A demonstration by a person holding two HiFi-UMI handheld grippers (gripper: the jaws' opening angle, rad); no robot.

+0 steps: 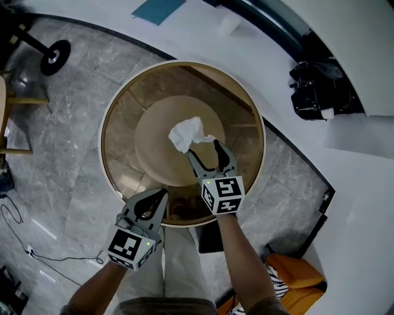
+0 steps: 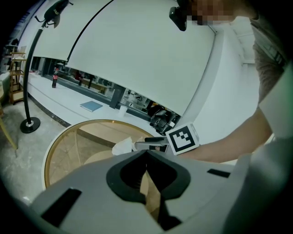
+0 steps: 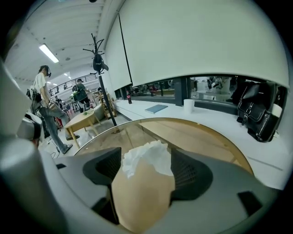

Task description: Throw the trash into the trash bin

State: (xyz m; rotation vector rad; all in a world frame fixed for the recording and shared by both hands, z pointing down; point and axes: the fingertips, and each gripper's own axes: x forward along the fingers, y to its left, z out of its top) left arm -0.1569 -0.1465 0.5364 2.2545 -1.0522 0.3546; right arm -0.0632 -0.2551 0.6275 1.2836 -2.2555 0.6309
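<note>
A crumpled white tissue (image 1: 186, 133) rests on the round glass top of a wooden table (image 1: 117, 132). My right gripper (image 1: 204, 148) reaches over the top from the near side, open, with the tissue at its fingertips. In the right gripper view the tissue (image 3: 146, 155) sits loose between the wide-spread jaws of the right gripper (image 3: 147, 165). My left gripper (image 1: 161, 194) hangs over the table's near rim, shut and empty. In the left gripper view the left gripper (image 2: 146, 152) has its jaws closed together, and beyond them lie the tissue (image 2: 122, 147) and the right gripper (image 2: 147, 145).
A curved white counter behind the table carries a black bag (image 1: 315, 90), a white cup (image 1: 229, 24) and a blue book (image 1: 157, 8). A stand's black base (image 1: 54, 56) is on the floor at far left. An orange item (image 1: 297, 280) lies by my right arm. People stand far off (image 3: 45, 105).
</note>
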